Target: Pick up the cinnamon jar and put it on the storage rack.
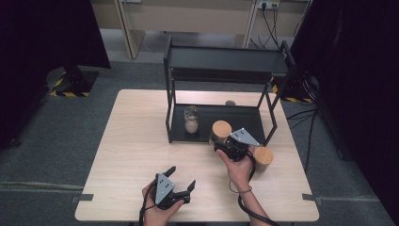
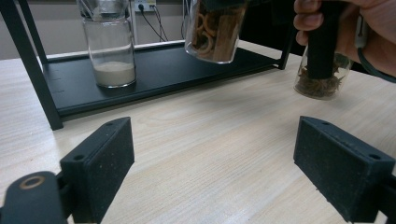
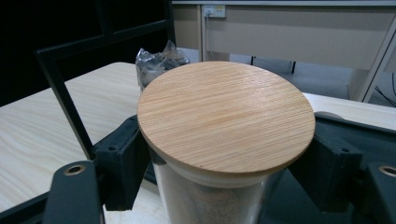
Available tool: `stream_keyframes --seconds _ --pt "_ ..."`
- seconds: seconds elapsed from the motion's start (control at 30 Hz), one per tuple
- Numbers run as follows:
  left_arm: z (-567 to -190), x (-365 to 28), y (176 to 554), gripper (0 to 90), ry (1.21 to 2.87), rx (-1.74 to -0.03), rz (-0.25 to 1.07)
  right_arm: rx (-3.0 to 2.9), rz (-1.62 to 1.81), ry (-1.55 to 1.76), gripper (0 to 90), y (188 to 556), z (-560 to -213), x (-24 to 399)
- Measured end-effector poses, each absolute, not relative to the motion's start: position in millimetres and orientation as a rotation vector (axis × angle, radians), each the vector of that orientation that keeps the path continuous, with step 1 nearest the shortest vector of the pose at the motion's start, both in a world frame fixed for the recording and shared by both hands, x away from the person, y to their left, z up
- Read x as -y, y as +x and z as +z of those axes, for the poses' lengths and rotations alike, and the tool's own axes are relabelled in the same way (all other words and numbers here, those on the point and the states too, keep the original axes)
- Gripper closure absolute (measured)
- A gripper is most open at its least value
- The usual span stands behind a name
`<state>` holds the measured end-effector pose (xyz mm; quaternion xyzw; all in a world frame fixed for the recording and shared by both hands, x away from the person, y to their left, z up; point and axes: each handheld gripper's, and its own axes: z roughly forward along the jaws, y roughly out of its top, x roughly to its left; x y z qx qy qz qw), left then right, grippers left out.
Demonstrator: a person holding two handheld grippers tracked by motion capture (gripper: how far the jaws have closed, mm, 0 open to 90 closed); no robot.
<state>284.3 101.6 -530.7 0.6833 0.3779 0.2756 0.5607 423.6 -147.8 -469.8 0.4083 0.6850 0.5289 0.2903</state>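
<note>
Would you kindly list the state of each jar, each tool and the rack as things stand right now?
Right tool: shut on the lidded jar.
Lidded jar: wooden lid on, held clear of the table near the rack's lower shelf.
Left tool: open, nothing between its pads.
Open jar: no lid, upright on the lower shelf, some pale powder inside.
Second lidded jar: lid on, upright on the table.
Rack: top shelf bare.
</note>
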Motion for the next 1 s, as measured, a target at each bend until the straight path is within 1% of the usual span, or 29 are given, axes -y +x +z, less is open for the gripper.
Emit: stream_keyframes --seconds 0.33,1.0 --pt "-531 -102 284 12.0 1.61 -0.891 0.649 -1.802 1.412 1.102 26.4 432 -459 149" --pt "-531 -102 284 12.0 1.612 -0.885 0.65 -1.789 1.4 1.122 26.4 445 -453 146"
